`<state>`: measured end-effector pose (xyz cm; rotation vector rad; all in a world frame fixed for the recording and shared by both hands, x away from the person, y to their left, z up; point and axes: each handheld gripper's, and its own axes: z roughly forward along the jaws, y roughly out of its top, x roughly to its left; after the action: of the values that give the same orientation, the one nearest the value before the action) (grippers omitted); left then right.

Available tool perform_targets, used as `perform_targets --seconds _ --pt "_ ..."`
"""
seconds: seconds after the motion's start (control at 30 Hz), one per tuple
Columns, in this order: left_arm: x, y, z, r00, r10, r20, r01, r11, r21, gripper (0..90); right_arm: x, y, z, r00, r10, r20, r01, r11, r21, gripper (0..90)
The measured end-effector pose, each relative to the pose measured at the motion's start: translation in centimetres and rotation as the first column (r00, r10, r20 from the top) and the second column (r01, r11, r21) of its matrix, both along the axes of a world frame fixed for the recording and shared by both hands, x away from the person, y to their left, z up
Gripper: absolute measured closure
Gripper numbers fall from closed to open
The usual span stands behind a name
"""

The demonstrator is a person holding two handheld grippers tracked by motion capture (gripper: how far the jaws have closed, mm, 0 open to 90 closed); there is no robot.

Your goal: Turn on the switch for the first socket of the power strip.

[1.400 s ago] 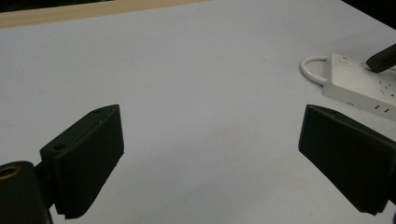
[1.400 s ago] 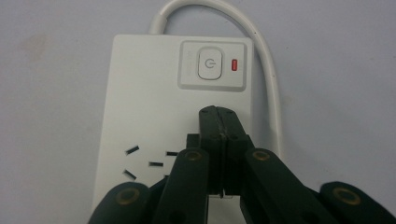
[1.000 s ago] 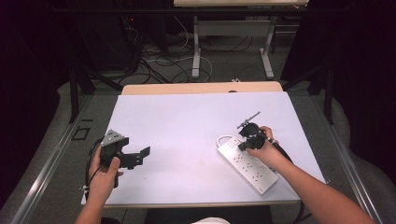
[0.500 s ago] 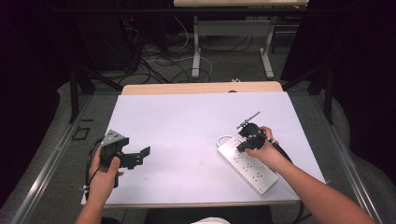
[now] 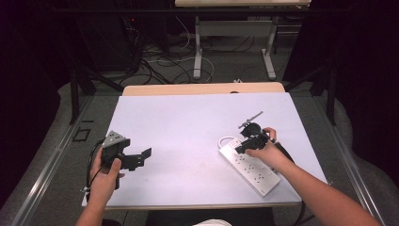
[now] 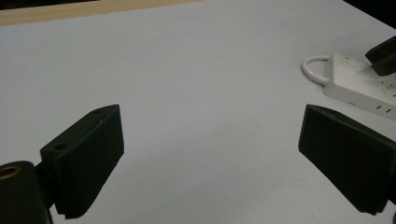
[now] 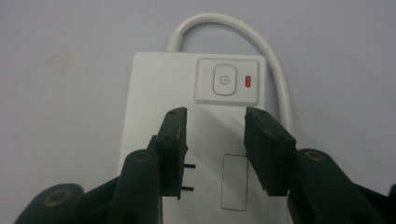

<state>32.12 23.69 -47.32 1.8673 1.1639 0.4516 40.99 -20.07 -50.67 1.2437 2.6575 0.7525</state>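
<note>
My right tool (image 7: pixel 212 154), part-open and empty over the power strip (image 7: pixel 187 79), could slip beside the button (image 7: pixel 224 80); left tool (image 6: pixel 210 163) wide open, empty.

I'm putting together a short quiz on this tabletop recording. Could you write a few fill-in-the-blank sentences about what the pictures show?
1. The right gripper hovers over a white ____ with a curved cord.
2. Beside the power button, the small indicator light is coloured ____.
3. The left gripper has its jaws wide ____, with nothing between them.
4. The power strip lies on the ____ side of the table in the high view.

Missing words: power strip; red; open; right
</note>
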Motion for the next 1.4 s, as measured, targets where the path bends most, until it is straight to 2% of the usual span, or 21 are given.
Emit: perform_targets --seconds 0.03,0.07,0.13,0.2,0.23,0.37,0.4,0.43,0.6,0.7,0.77,0.8,0.83,0.87,0.93,0.97,1.03,1.07,1.2,1.23,1.4 --pt "0.0 0.0 0.0 1.0 0.001 -0.001 -0.001 1.0 0.0 6.6 -0.1 0.1 0.0 0.9999 -0.015 -0.001 0.015 0.9999 0.0 55.8" --pt "0.0 0.0 0.0 1.0 0.005 0.001 -0.005 1.0 -0.006 6.6 -0.1 0.0 -0.1 0.9997 -0.011 0.02 0.011 0.9999 0.003 52.2" --pt "0.0 0.0 0.0 1.0 0.004 -0.001 -0.004 1.0 -0.006 6.7 -0.2 0.1 0.0 0.9995 -0.03 0.011 0.03 0.9995 -0.014 51.5" --pt "0.0 0.0 0.0 1.0 0.001 0.001 -0.001 1.0 0.0 6.7 -0.1 0.1 -0.1 0.9994 -0.019 0.028 0.019 0.9997 -0.013 49.3" --pt "0.0 0.0 0.0 1.0 0.002 0.0 -0.002 1.0 0.0 6.7 -0.1 0.1 0.0 0.9994 -0.02 0.029 0.02 0.9998 0.001 47.6" --pt "0.0 0.1 0.0 1.0 0.002 0.003 -0.002 1.0 -0.001 6.7 -0.2 0.3 0.2 0.998 -0.035 0.052 0.035 0.9994 0.005 41.3" --pt "0.0 0.1 0.0 1.0 0.002 0.003 -0.002 1.0 0.0 6.7 -0.1 0.3 0.2 0.9968 -0.03 0.074 0.029 0.9995 0.013 38.6" --pt "0.0 0.1 0.0 1.0 -0.001 0.006 0.001 1.0 0.01 6.7 -0.2 0.3 0.4 0.9975 -0.038 0.06 0.038 0.9993 0.001 37.0" --pt "0.0 0.2 0.0 1.0 -0.002 0.004 0.002 1.0 0.009 6.7 -0.1 0.5 0.7 0.998 -0.038 0.05 0.038 0.9992 0.017 31.8" --pt "0.0 0.1 0.0 1.0 0.005 0.003 -0.005 1.0 0.006 6.7 -0.1 0.7 0.8 0.996 -0.063 0.063 0.062 0.998 0.012 26.2" --pt "0.0 0.2 0.0 1.0 0.002 0.001 -0.002 1.0 0.007 6.8 -0.1 0.7 1.0 0.997 -0.043 0.064 0.042 0.9989 0.02 22.3" --pt "0.0 0.2 0.0 1.0 0.0 0.003 0.0 1.0 0.009 6.8 0.0 0.8 1.0 0.9955 -0.061 0.073 0.059 0.9981 0.02 20.4" --pt "0.0 0.2 0.0 1.0 -0.001 0.005 0.001 1.0 0.009 6.8 0.0 0.8 1.1 0.9961 -0.063 0.061 0.061 0.9977 0.029 19.1" --pt "0.0 0.1 0.0 1.0 0.001 0.001 -0.001 1.0 0.001 6.8 0.0 0.8 0.9 0.9943 -0.065 0.085 0.06 0.9958 0.069 17.6" --pt "0.0 0.2 0.0 1.0 -0.001 0.004 0.0 1.0 0.007 6.8 0.0 0.9 1.1 0.9941 -0.068 0.085 0.062 0.9957 0.069 15.3" --pt "0.0 0.2 0.0 1.0 0.0 0.003 0.0 1.0 0.006 6.8 0.0 0.9 1.4 0.9949 -0.073 0.069 0.071 0.9969 0.033 15.1" --pt "0.0 0.2 0.0 1.0 0.002 0.001 -0.002 1.0 0.001 6.8 0.0 0.9 1.5 0.9939 -0.083 0.073 0.081 0.9963 0.03 13.5" --pt "0.0 0.2 0.0 1.0 0.004 0.002 -0.004 1.0 0.0 6.8 0.0 0.8 1.6 0.994 -0.07 0.084 0.067 0.9972 0.032 11.3" --pt "0.0 0.2 0.1 1.0 0.005 0.0 -0.005 1.0 -0.002 6.8 0.0 0.8 1.8 0.9916 -0.094 0.089 0.091 0.9952 0.038 0.0" --pt "0.0 0.2 0.1 1.0 0.005 0.0 -0.005 1.0 -0.002 6.8 0.0 0.9 1.9 0.9903 -0.107 0.089 0.104 0.9938 0.04 0.0" --pt "0.0 0.2 0.1 1.0 0.008 -0.002 -0.008 1.0 -0.003 6.8 -0.1 0.8 2.2 0.9865 -0.098 0.131 0.095 0.9951 0.029 0.0"
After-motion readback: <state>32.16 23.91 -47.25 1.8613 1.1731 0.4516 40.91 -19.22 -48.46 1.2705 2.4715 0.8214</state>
